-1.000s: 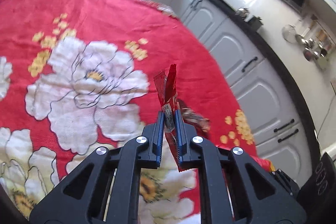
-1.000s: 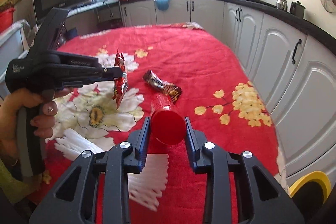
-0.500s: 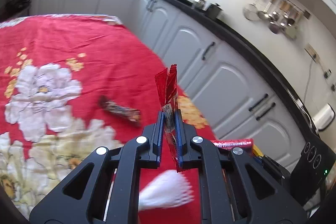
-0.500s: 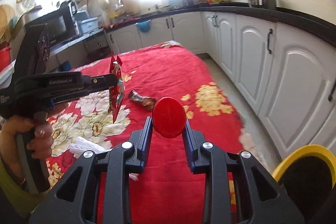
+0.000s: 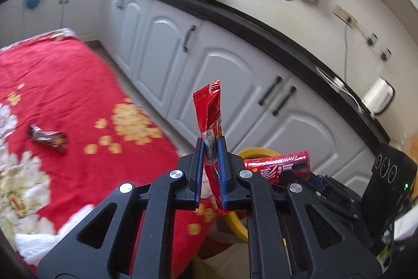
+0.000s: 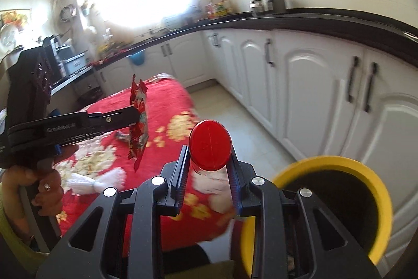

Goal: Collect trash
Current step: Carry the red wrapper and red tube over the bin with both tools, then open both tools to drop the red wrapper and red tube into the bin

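Two views show this moment. From the left wrist, the left hand-held gripper [image 5: 211, 169] has its jaws pressed together on a red wrapper [image 5: 209, 119], which stands upright between them and sticks out above and below. Behind the jaws, a yellow-rimmed bin [image 5: 254, 151] sits on the floor beside the desk, and a red can [image 5: 280, 165] lies sideways in the right hand-held gripper just over it. A dark candy wrapper [image 5: 48, 138] lies on the red flowered cloth [image 5: 60, 85] that covers the desk, well apart from the gripper.

From the right wrist, the right hand-held gripper [image 6: 208, 169] pinches the red can [image 6: 210, 145], its round end facing the camera. The yellow-rimmed bin [image 6: 376, 190] is just to the right, below. At left, a hand [image 6: 39, 184] holds the left hand-held gripper [image 6: 135, 115] with the red wrapper [image 6: 138, 122] above the cloth; white crumpled paper [image 6: 88, 183] lies on it.
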`<action>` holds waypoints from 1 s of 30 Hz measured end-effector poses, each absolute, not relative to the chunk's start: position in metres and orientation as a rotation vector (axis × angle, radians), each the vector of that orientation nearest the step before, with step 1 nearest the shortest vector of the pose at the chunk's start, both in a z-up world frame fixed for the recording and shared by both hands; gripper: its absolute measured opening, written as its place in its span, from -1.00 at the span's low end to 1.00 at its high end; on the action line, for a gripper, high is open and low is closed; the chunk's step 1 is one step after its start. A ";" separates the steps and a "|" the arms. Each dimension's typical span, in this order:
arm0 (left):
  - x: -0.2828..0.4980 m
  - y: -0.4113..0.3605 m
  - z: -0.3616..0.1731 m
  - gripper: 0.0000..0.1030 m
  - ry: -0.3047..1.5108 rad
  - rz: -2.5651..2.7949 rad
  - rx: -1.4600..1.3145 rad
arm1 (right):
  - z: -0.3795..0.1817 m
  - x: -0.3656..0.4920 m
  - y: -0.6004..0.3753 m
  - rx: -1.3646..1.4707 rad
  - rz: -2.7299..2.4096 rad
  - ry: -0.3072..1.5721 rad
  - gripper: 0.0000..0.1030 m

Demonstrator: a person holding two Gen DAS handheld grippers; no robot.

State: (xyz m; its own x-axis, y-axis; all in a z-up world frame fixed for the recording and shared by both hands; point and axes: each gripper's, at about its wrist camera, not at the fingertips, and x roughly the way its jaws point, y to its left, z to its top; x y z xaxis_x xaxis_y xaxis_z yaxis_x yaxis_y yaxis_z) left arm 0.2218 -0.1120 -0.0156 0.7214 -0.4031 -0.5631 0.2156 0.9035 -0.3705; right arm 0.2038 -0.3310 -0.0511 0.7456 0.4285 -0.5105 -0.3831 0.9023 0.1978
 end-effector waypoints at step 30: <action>0.230 -0.255 -0.056 0.08 0.789 -0.547 -0.109 | -0.110 0.173 -0.487 0.327 0.117 0.669 0.04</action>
